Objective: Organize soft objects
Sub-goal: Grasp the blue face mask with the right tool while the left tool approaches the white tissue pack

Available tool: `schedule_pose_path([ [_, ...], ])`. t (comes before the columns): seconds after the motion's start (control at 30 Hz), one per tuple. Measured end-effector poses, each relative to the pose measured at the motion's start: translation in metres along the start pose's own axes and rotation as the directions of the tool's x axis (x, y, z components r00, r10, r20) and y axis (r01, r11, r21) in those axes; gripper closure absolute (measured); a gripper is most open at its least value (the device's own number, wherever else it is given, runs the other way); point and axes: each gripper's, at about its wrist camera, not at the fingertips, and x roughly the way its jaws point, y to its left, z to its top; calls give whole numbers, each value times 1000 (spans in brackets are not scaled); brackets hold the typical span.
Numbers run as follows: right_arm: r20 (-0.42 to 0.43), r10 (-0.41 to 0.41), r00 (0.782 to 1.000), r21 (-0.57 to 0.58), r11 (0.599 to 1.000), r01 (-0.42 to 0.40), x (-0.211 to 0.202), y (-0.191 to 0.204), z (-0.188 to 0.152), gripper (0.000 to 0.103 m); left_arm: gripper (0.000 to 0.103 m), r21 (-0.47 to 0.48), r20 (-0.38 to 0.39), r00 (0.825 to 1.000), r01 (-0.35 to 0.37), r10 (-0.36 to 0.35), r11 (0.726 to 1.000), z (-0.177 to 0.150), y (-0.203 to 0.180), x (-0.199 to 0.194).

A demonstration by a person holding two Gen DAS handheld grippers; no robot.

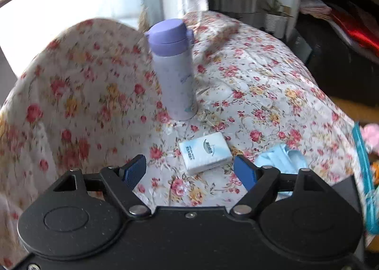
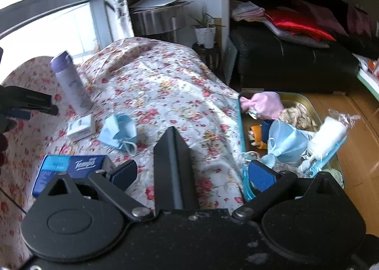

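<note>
Two grippers hang over a table draped in a glossy floral cloth, white with red and yellow roses, creased and rucked toward its far edge. On the cloth stand or lie a flask with a lilac lid, upright; a white tissue pack just in front of it; a crumpled blue mask beside that pack; and a dark blue Tempo pack at the near left in the right wrist view. The left gripper has its blue pads spread apart with nothing between them; the white pack lies on the cloth beyond the gap, untouched. The right gripper also stands wide, holding nothing, its right pad over the edge of a tray. That tray, teal-rimmed with a yellowish floor, sits against the table's right side and holds a pink pouch, a second blue mask, a brownish knitted lump, a white roll in clear wrap and some small orange pieces. Behind the table a bright window fills the left, with a patterned curtain, a steel drum topped with papers, and a small potted plant. A black sofa piled with red and grey fabrics runs along the right, over a wooden floor.
</note>
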Motion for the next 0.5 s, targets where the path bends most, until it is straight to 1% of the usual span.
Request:
schedule_pose_path([
  [0.07,-2,-4,1000,-26,1000,4,-3,11,1,2,23,51,26,1000,11,-12,999,-6,1,2],
  [0.13,-1,-5,1000,-42,999,5,-3,19,3,2,23,83,22,999,26,-28,996,-12,5,6],
  [0.3,-8,17,1000,-80,997,-17,0,50,8,2,23,106,-27,997,75,-72,992,-25,16,23],
  [0.4,-16,21,1000,-119,993,-22,9,74,14,2,23,81,-57,994,96,-92,992,-28,24,34],
  [0.5,-21,36,999,-155,987,-39,25,99,24,2,23,94,-129,986,120,-108,988,-22,24,45],
])
